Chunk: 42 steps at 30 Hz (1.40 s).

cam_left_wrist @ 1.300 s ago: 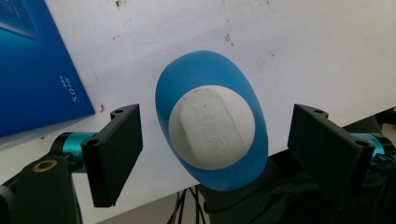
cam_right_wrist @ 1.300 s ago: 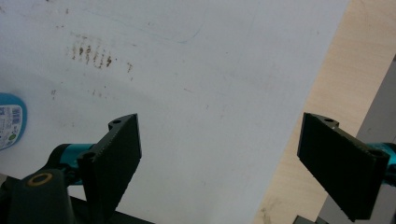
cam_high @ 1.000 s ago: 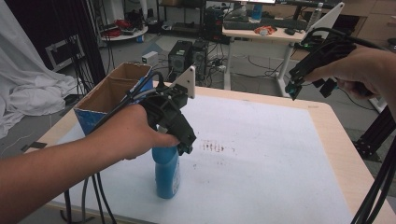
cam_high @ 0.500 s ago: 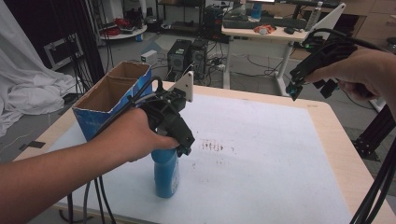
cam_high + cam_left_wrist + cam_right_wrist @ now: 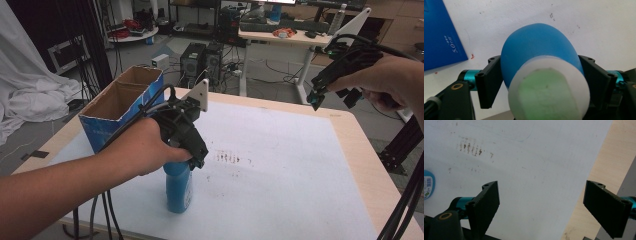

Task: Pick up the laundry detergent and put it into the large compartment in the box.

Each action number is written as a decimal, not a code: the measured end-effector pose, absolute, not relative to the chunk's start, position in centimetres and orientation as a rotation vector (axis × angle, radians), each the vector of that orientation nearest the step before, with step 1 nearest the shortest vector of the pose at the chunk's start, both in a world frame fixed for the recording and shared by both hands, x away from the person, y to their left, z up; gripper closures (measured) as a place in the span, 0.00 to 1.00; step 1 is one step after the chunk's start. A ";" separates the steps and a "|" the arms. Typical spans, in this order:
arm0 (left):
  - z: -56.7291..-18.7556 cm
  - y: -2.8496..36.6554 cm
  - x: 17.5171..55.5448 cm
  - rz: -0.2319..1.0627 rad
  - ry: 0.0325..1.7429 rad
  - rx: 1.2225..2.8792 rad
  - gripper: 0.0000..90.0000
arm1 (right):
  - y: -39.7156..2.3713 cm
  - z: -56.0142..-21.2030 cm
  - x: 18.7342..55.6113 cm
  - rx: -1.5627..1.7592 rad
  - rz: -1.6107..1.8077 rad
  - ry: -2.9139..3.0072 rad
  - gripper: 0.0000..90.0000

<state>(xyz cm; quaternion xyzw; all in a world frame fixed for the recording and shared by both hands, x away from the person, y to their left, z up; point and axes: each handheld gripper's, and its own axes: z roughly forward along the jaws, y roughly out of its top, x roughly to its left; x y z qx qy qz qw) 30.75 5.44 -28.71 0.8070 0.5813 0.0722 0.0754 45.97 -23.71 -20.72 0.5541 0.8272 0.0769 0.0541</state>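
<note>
At the left of the table stands an open blue cardboard box (image 5: 120, 107) on the white mat (image 5: 280, 165). Just in front of it the blue bottle (image 5: 178, 187) stands upright on the mat, its white cap (image 5: 549, 87) uppermost. The left gripper (image 5: 196, 159) comes down over the bottle's top; its jaws have just been closing, and in the left gripper view the bottle's shoulder sits between the two pads, which meet its sides, so the bottle is grasped. Brown smudges (image 5: 231, 158) mark the mat beside it. Far right, the right gripper (image 5: 315, 100) hangs above the table's edge, well apart from the bottle, jaws spread wide with nothing between them.
</note>
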 end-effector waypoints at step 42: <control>-27.8 4.9 31.2 0.212 1.611 2.509 0.39 | -24.9 -21.8 46.1 1.724 0.237 2.507 0.14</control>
